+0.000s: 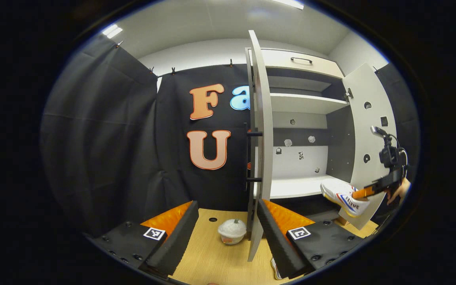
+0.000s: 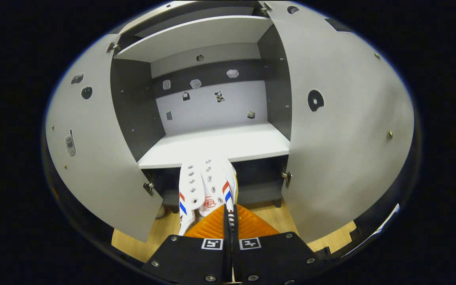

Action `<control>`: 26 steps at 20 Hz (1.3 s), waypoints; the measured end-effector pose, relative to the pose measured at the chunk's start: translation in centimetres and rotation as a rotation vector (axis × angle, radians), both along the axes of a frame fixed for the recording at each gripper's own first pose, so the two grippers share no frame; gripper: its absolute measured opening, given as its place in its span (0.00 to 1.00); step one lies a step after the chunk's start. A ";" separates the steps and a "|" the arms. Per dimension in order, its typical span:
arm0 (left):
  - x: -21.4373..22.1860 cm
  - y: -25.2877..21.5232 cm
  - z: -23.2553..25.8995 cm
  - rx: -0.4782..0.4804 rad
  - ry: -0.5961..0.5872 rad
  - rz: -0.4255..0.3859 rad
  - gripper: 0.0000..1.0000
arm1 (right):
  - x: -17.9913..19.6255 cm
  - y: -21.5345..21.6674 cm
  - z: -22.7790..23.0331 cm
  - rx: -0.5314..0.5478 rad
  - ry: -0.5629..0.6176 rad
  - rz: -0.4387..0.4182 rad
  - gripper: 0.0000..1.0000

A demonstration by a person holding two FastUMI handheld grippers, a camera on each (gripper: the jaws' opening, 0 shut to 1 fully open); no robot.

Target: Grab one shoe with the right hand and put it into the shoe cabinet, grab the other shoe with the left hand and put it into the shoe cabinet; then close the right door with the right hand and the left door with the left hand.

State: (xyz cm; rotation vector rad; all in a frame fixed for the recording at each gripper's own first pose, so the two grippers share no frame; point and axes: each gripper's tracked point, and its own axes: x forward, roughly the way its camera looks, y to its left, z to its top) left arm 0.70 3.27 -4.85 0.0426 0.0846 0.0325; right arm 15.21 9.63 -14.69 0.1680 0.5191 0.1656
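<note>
The shoe cabinet point(image 1: 307, 103) stands with both doors open. My right gripper point(image 2: 228, 209) is shut on a white shoe point(image 2: 206, 186) with red and blue stripes, gripping the wall of the shoe at its opening. The toe points into the cabinet and reaches over the front edge of the lower shelf point(image 2: 220, 144). The left gripper view shows the same shoe point(image 1: 342, 196) in the right gripper point(image 1: 360, 193) in front of that shelf. My left gripper point(image 1: 228, 206) is open and holds nothing, low over the floor. A sliver of what looks like the other shoe point(image 1: 276, 270) peeks out behind its right finger.
The left door point(image 1: 260, 158) stands edge-on straight ahead of my left gripper, with black handles. A small white lidded cup point(image 1: 232, 231) sits on the wooden floor point(image 1: 212, 257) by that door's foot. The right door point(image 2: 342, 130) swings wide. An upper shelf point(image 2: 196, 35) is bare.
</note>
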 end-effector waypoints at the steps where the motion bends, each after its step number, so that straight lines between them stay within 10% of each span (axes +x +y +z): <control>1: 0.1 0.2 -0.2 -0.003 0.001 0.005 0.99 | 1.3 0.3 0.8 0.006 -0.012 -0.004 0.00; 17: 1.1 4.7 -0.6 0.009 0.017 0.112 0.99 | 21.8 3.8 1.2 -0.009 0.036 -0.068 0.00; 26: 1.5 4.6 -0.9 0.016 0.033 0.134 0.94 | 25.8 3.7 -3.1 0.019 0.155 -0.088 0.00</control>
